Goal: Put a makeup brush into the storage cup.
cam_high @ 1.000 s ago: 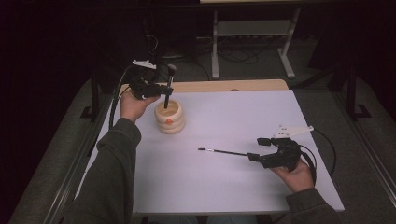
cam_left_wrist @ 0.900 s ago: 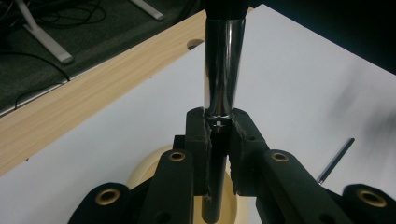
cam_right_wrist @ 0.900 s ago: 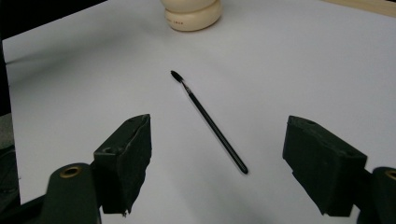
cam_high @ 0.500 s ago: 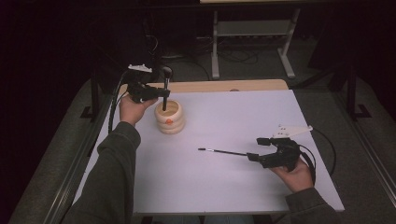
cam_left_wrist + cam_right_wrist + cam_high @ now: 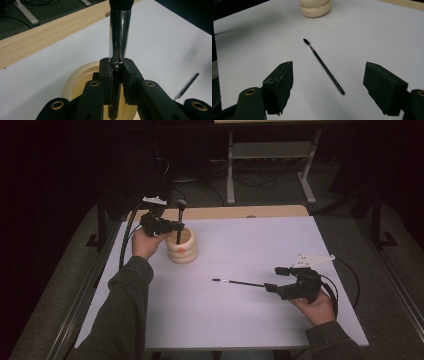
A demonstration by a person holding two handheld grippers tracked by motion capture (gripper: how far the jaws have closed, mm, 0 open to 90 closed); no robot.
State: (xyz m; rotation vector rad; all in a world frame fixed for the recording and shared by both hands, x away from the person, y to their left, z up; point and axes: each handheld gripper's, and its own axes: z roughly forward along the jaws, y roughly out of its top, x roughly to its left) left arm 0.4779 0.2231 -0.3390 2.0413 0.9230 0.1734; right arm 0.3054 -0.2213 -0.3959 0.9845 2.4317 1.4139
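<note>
The thin brush (image 5: pixel 323 65) lies flat on the tabletop (image 5: pixel 240 320), straight ahead between the right gripper (image 5: pixel 329 85)'s wide-open fingers, handle end nearest. The left gripper (image 5: pixel 117 72)'s fingers clamp an upright brush (image 5: pixel 120 37) over the holder (image 5: pixel 182 246)

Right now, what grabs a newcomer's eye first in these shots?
The left tool is shut on an upright makeup brush with a shiny metal ferrule, its lower end inside the cream wooden holder at the table's far left. At right, the right tool is wide open around a thin black brush lying flat on the white tabletop.
</note>
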